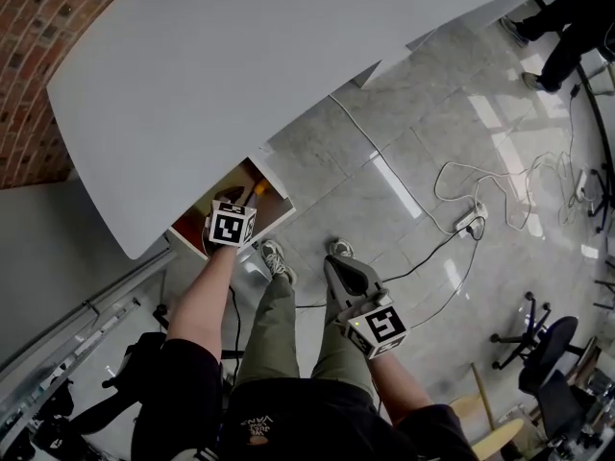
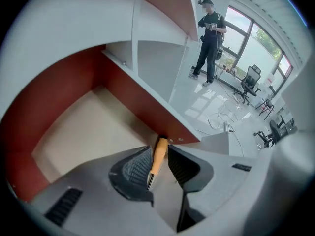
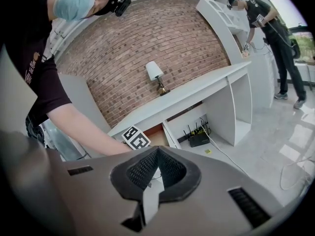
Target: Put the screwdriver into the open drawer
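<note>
The screwdriver, with an orange handle and a thin metal shaft, lies in the near corner of the open drawer, against its red-brown wall. In the head view its handle shows inside the drawer under the white desk. My left gripper hangs just above it, open. The handle shows in the gap and the pads do not press on it. In the head view the left gripper hangs over the drawer. My right gripper hangs over the floor to the right, shut and empty, its pads meeting at the tips.
The white desk top overhangs the drawer. Cables and a power strip lie on the tiled floor, office chairs stand at the right. A person stands far off by the windows. A lamp stands on the desk.
</note>
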The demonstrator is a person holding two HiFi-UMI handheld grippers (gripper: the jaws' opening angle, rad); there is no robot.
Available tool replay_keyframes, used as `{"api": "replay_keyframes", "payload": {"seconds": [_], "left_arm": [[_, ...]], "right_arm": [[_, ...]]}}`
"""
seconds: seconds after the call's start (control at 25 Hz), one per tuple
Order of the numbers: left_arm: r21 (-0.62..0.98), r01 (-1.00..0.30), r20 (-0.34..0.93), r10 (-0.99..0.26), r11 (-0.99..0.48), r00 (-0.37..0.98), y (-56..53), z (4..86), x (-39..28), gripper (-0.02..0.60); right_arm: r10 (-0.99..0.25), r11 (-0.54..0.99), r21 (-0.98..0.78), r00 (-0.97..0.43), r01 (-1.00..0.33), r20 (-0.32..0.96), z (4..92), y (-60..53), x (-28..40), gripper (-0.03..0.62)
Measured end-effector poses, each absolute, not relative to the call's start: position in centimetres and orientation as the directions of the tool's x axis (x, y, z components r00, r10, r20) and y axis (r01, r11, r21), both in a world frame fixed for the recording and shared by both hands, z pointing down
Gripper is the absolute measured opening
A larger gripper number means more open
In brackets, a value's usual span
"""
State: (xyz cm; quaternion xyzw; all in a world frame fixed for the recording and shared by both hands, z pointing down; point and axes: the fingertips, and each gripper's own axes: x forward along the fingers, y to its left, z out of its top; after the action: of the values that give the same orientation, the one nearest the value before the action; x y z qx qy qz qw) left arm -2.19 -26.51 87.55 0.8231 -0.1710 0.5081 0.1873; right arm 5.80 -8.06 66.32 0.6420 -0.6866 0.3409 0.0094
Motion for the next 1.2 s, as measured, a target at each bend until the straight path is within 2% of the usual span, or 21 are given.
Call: {"api": "replay_keyframes", "payload": {"seconds": [0.12,0.24,0.36,0.92,1.2], "left_arm": [[0.14,-0.485,0.883,-0.113,-0.863,0.456,-26.0,85.6,-2.2,0.09],[0.139,-0.503,0.867,-0.141,-0.853,0.478,-25.4,83.3,-2.4,0.03],[0.148,-0.517,0.842,-0.166,-0.843,0.513,-24.7,80.6,-2.1,0.009],[0.187,-0.597,0.695,-0.325,-0.78,0.642,-20.5,67.2,-5.0,0.008],[0.147,-0.619,0.612,-0.42,-0.772,0.67,-18.6,60.8,-6.8,0.008]], "right_arm": [[-0.877,-0.03,-0.446,-0.191,-0.895,0.441,65.0,-8.4,5.9,-0.005],[-0.869,0.004,-0.43,-0.215,-0.903,0.445,63.7,-8.4,6.1,-0.005],[-0.866,0.038,-0.416,-0.238,-0.908,0.439,62.1,-8.7,6.4,-0.005],[-0.833,0.263,-0.365,-0.401,-0.893,0.381,54.7,-10.4,4.4,-0.005],[-0.808,0.374,-0.326,-0.478,-0.868,0.345,51.6,-11.2,2.5,-0.005]]}}
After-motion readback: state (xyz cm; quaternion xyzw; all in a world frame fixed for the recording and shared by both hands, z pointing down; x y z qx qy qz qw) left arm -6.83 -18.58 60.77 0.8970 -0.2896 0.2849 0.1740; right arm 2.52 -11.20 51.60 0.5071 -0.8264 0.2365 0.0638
